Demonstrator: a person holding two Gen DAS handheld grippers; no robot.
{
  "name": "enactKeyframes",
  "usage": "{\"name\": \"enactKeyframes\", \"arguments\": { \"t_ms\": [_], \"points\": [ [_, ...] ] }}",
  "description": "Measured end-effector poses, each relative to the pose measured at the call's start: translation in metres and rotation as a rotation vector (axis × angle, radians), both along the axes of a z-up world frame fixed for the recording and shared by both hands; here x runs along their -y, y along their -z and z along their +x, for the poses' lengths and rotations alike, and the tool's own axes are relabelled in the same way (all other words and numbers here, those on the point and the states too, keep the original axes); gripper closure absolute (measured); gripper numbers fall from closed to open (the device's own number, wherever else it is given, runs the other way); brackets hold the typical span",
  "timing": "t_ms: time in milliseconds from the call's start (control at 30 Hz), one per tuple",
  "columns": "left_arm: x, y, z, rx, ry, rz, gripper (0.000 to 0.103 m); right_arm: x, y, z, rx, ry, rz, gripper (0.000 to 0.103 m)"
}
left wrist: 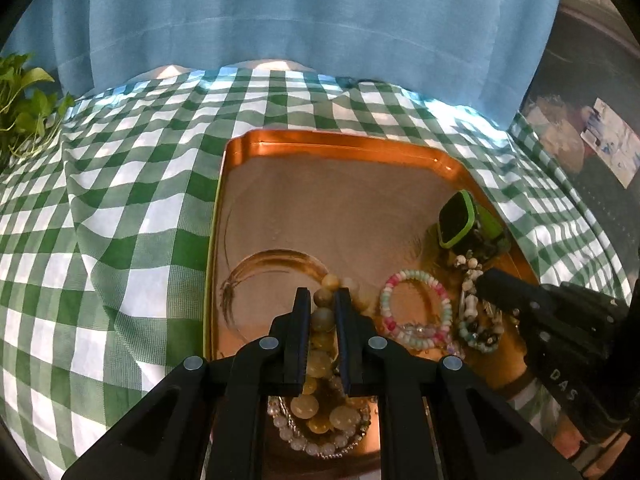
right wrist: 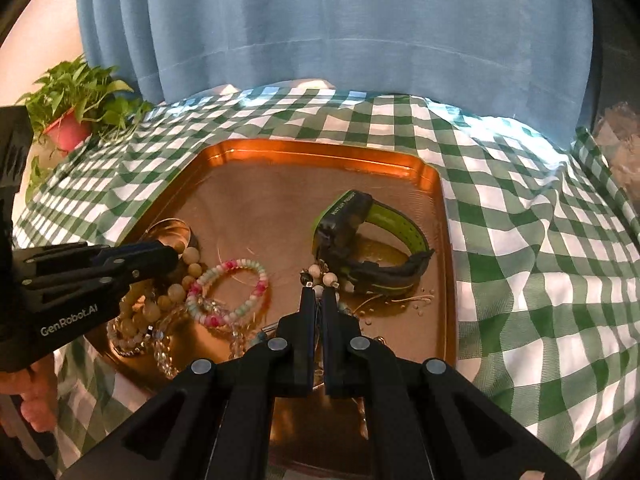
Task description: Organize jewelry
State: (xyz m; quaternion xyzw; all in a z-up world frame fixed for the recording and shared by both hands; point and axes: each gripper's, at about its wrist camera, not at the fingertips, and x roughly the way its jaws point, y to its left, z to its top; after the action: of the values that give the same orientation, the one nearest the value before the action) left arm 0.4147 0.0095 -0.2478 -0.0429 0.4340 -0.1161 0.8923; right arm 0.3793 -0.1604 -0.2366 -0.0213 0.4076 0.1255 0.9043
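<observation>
Over the copper tray (left wrist: 340, 148), left tongs (left wrist: 323, 294) clamped on amber bead bracelet (left wrist: 323, 316), right tongs (right wrist: 319, 295) pinching white-beaded strand (right wrist: 322, 278).

The left tool (left wrist: 323, 295) hides part of the amber bead bracelet (left wrist: 320, 360); the tray (left wrist: 352, 148) runs past the bottom edge.

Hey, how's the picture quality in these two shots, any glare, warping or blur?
Left wrist view: fisheye bends the checked cloth; the tray rim glares orange; the beads near the lens are soft. Right wrist view: same bending; sun patches on the cloth by the curtain; the watch is fairly sharp.
</observation>
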Motion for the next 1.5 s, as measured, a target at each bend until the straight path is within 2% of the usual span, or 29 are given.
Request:
{"name": "enactKeyframes", "arguments": {
  "t_ms": [67,100,133,167,200,233,267,333,533,733,933,1000,1200,1367,1500],
  "points": [
    [0.001,-0.001,-0.001,0.006,-0.013,0.011,0.087,0.003,0.000,0.001,-0.011,0.010,0.036,0.090],
    [0.001,-0.001,-0.003,0.006,-0.019,0.019,0.084,0.004,0.001,0.001,-0.018,0.016,0.042,0.069],
    [0.002,-0.002,-0.005,0.002,-0.017,0.026,0.076,0.005,0.002,-0.001,-0.026,0.027,0.043,0.049],
    [0.003,-0.003,-0.008,0.005,-0.009,0.027,0.060,0.005,0.002,-0.002,-0.027,0.030,0.044,0.047],
    [0.004,-0.005,-0.012,0.015,-0.005,0.033,0.050,0.005,0.000,-0.005,-0.024,0.033,0.042,0.047],
    [0.005,-0.009,-0.018,0.038,-0.006,0.049,0.032,0.005,0.000,-0.007,-0.023,0.033,0.043,0.047],
    [0.007,-0.014,-0.025,0.069,-0.007,0.066,0.027,0.005,-0.001,-0.010,-0.023,0.036,0.045,0.047],
    [0.009,-0.020,-0.036,0.104,-0.009,0.075,0.026,0.005,-0.002,-0.015,-0.025,0.048,0.040,0.047],
    [0.009,-0.031,-0.065,0.070,-0.037,0.037,0.025,0.007,-0.003,-0.045,-0.047,0.081,0.041,0.047],
    [0.009,-0.061,-0.107,0.098,-0.051,0.023,0.025,0.002,-0.024,-0.080,-0.023,0.092,0.030,0.047],
    [0.010,-0.097,-0.162,0.125,-0.049,0.025,0.025,-0.009,-0.063,-0.124,0.014,0.081,0.046,0.047],
    [0.009,-0.114,-0.182,0.144,-0.074,0.031,0.025,-0.014,-0.077,-0.139,0.028,0.072,0.048,0.045],
    [0.013,-0.169,-0.246,0.199,-0.116,0.090,0.023,-0.017,-0.129,-0.195,0.085,0.060,0.059,0.042],
    [0.019,-0.214,-0.310,0.237,-0.169,0.101,0.008,-0.021,-0.172,-0.249,0.142,0.055,0.042,0.034],
    [0.022,-0.237,-0.353,0.230,-0.215,0.085,0.005,-0.023,-0.203,-0.294,0.181,0.048,0.050,0.034]
  ]
}}
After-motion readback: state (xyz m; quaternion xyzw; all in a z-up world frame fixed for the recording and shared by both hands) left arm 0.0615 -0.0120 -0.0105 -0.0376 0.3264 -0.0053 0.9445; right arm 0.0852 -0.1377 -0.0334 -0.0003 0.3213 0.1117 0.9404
